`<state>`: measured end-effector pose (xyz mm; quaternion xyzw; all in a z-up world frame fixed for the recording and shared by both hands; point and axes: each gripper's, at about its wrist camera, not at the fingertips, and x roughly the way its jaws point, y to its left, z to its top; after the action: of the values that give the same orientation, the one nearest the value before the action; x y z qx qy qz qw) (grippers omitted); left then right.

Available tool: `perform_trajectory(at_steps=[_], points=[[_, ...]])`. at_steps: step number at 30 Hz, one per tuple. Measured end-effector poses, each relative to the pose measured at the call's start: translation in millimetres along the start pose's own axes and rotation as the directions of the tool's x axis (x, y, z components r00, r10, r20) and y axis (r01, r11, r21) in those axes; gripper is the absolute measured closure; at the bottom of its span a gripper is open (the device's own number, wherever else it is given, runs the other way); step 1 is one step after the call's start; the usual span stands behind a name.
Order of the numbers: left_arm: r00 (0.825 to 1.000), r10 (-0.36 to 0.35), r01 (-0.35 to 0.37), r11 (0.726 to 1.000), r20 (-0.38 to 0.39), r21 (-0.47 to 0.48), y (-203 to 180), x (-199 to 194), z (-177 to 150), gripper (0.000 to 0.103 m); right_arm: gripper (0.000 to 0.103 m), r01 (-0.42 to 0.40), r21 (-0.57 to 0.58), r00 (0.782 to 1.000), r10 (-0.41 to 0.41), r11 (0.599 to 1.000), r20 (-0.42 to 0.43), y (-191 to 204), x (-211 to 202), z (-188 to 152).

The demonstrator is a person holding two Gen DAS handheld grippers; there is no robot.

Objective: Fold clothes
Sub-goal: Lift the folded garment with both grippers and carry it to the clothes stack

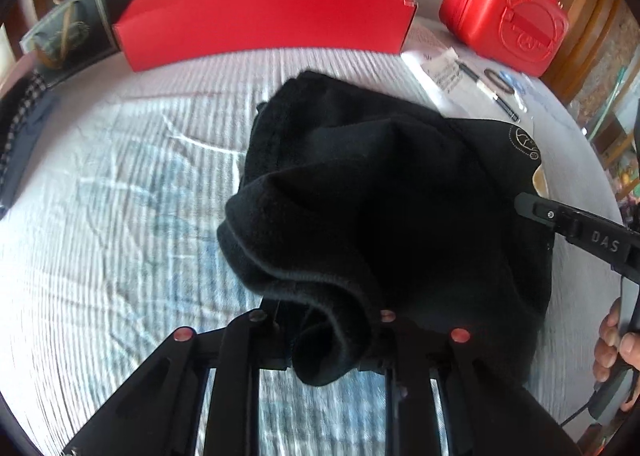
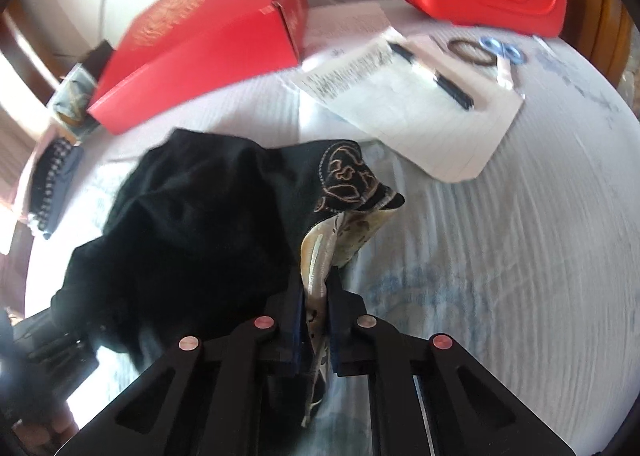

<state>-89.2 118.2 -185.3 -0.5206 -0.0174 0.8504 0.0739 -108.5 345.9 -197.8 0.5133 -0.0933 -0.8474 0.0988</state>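
Observation:
A black garment (image 1: 380,192) with a small round gold logo lies bunched on the pale blue-white ribbed cloth (image 1: 120,216). My left gripper (image 1: 324,320) is shut on a rolled black edge of it, which drapes over the fingers. My right gripper (image 2: 316,296) is shut on the garment's (image 2: 192,232) other edge, where a cream printed lining and gold embroidery (image 2: 348,180) show. The right gripper's finger also shows in the left wrist view (image 1: 532,206), at the garment's right side.
A large red box (image 1: 264,4) stands at the back, a red case (image 1: 504,12) at the back right. Papers (image 2: 408,104) with a black pen (image 2: 452,88), a ring and blue scissors (image 2: 500,50) lie on the right. A dark checked item (image 2: 52,188) lies at the left edge.

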Motion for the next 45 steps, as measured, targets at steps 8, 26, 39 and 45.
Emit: perform_trajectory(at_steps=[8, 26, 39, 45], points=[[0.995, 0.043, -0.043, 0.999, 0.095, -0.005, -1.4, -71.6, -6.1, 0.084, 0.094, -0.102, -0.123, 0.989, 0.114, 0.987, 0.095, 26.7, -64.7, 7.4], [0.940, 0.274, -0.234, 0.952, 0.203, -0.198, 153.3, -206.1, -50.3, 0.084, 0.094, -0.313, -0.379, 0.931, 0.360, 0.871, 0.060, 224.9, -76.5, 14.1], [0.946, 0.259, -0.232, 0.961, 0.196, -0.152, 322.3, -228.9, -61.0, 0.084, 0.094, -0.311, -0.349, 0.936, 0.349, 0.884, 0.050, 395.0, -32.1, -4.5], [0.937, 0.281, -0.238, 0.949, 0.208, -0.208, 372.8, -235.9, -56.4, 0.084, 0.094, -0.337, -0.405, 0.924, 0.382, 0.850, 0.033, 448.6, -18.4, 4.8]])
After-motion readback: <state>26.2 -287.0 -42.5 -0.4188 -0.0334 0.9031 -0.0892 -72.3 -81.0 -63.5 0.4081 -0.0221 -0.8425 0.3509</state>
